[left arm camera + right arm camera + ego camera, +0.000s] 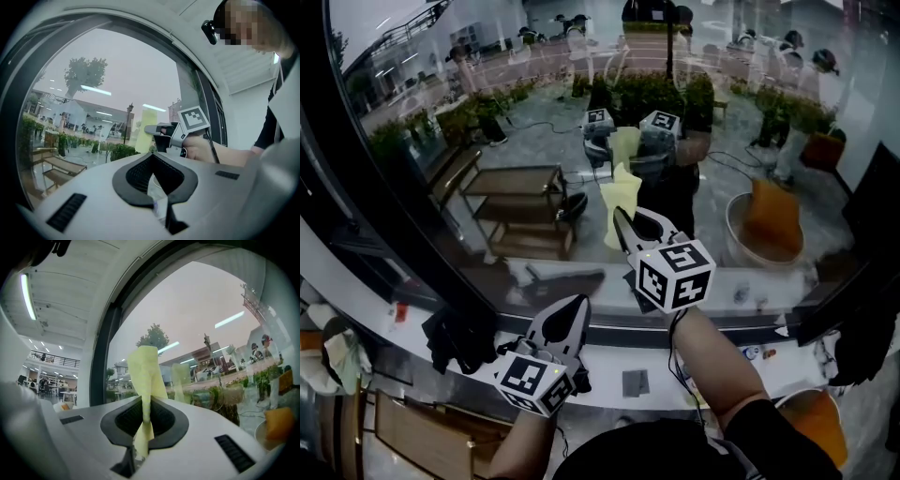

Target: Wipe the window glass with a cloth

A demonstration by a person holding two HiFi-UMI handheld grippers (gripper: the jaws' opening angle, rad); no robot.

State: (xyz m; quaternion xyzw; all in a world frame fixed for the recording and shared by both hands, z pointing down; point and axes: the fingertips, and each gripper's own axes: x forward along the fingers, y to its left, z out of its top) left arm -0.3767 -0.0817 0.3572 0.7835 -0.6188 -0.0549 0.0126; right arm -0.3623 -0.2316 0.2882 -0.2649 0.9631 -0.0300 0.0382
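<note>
The right gripper [622, 220] is up at the window glass [487, 112], its fingers clenched on a yellow cloth [619, 202]. In the right gripper view the cloth [146, 371] runs straight down between the black pads and stands up above them in a loose fold. Its pale reflection hangs just beside it in the pane, so it is very near the glass. I can't tell whether it is actually pressed against it.

The left gripper [581, 302] sits lower, over the white sill [609, 380], and takes no part. Its fingers are drawn together on nothing I can name. The left gripper view shows only a pale sliver in the narrow slit between them.

As for progress, the cloth is in hand and brought to the lower middle of the pane, so the picking-up part looks done. The glass shows no smears, damp tracks or cleaner patch that would mark ground already covered, only reflections of the room and the garden outside. My guess is that most of the wiping is yet to do, with the broad upper and left stretches of glass untouched.
</note>
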